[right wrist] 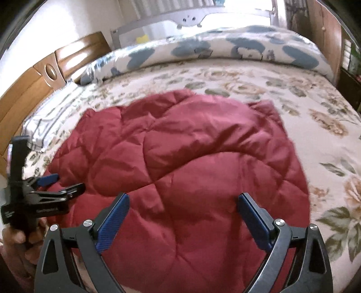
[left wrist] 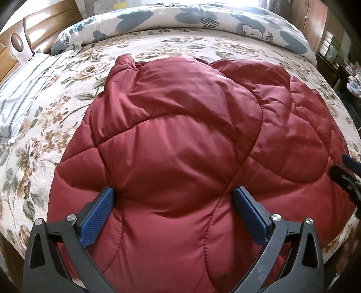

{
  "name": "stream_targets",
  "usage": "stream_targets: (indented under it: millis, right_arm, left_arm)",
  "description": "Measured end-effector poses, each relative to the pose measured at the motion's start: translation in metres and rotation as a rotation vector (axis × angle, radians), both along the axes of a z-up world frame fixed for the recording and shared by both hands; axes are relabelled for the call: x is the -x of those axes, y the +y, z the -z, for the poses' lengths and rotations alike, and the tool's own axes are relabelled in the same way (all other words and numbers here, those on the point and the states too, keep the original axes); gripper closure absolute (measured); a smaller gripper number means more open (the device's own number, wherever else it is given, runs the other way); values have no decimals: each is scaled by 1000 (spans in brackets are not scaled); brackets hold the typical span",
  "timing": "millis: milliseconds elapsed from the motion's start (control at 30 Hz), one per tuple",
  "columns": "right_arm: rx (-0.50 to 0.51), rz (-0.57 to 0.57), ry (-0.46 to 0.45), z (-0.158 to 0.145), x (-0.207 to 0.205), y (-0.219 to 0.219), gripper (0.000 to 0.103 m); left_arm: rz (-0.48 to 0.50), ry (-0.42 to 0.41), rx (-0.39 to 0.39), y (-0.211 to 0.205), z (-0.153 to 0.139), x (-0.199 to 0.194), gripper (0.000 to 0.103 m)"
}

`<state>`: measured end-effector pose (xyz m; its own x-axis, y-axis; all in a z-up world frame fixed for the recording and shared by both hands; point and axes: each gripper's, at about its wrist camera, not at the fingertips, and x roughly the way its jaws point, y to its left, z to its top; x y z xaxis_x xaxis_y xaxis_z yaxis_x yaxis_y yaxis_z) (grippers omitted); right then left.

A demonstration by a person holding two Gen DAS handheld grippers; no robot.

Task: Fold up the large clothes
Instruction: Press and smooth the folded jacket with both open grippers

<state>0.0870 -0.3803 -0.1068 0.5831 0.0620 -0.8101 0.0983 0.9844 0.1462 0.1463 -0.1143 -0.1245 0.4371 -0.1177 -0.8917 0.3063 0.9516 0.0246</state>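
Observation:
A dark red quilted jacket (left wrist: 180, 139) lies bunched on the flowered bed sheet (left wrist: 171, 45), its near hem toward me. My left gripper (left wrist: 172, 196) hovers open over the near part of the jacket, blue pads wide apart with only fabric below. In the right wrist view the same jacket (right wrist: 187, 153) fills the middle, and my right gripper (right wrist: 183, 201) is open above its near edge. The left gripper (right wrist: 48, 180) shows there at the far left, held by a hand (right wrist: 15, 239). The right gripper's fingers (left wrist: 347, 178) peek in at the left wrist view's right edge.
A rolled duvet with blue patches (left wrist: 203, 20) lies along the far side of the bed. A striped pillow (left wrist: 24, 94) sits at the left by the wooden headboard (left wrist: 38, 29). Wooden cupboards (left wrist: 313, 20) and shelves stand at the right. Bare sheet (right wrist: 315, 126) stretches right of the jacket.

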Motion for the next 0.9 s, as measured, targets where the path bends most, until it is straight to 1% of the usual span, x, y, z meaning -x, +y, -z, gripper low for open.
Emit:
stream_targets:
  millis: [67,133,200,300,500,900]
  right_arm:
    - [9,7,14,8,-4,1,5]
    - [-3,20,23,13,-10,-5,4]
    - [-8,27,33,15,-14,-10,4]
    - [-14,28,42,16,-18,-15,4]
    - [-23,31,33,20,-16,-16,3]
    - [-27,31,26,23,-18,-18,2]
  left_arm:
    - [-1,2,-3,0,0,0,0]
    - [-4,9,-6,-1,-1,-1,0]
    - [-12,14,3,-1,-8,-6,0]
    - [-27,-1,5,-2,-15,-14,0]
    - [-22,7,-23,-9,-3,-22,0]
    - [-23,0,-27,-11,0,-22,0]
